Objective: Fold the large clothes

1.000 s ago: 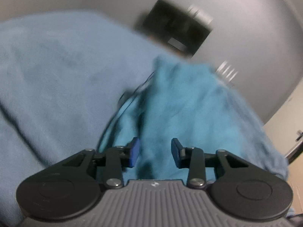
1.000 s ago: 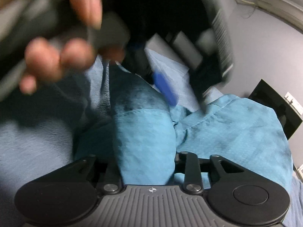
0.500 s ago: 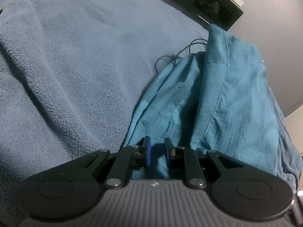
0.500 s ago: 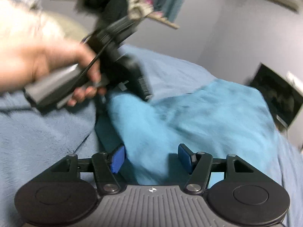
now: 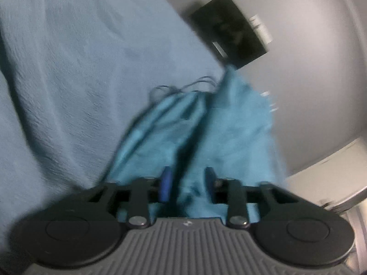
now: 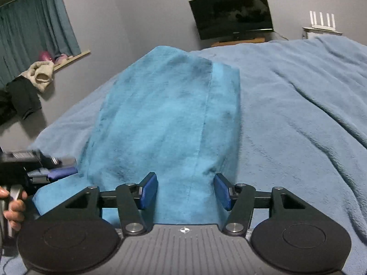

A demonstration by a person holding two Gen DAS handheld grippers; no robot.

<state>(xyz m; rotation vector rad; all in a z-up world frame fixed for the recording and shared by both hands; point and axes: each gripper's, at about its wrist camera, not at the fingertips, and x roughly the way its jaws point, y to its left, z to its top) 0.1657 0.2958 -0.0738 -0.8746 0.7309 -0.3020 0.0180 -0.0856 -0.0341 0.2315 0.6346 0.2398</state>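
A teal garment lies lengthwise on the blue blanket, folded into a long strip. My right gripper hovers over its near end. Its jaws are closing, the cloth runs under the gap and the pads do not press it. My left gripper is at the other side of the garment, whose drawstring trails onto the blanket. Its jaws are opening, with a fold of cloth loose between the pads. In the right wrist view the left gripper shows at the garment's left edge, held by a hand.
A dark television stands on a shelf past the bed's far end, with a white router to its right. Clothes hang on the wall at left under a teal curtain. The blanket spreads wide on the right.
My right gripper let go of the fold it held, swung away from the left hand and rolled level. The left jaws narrowed, then widened, and dropped a little.
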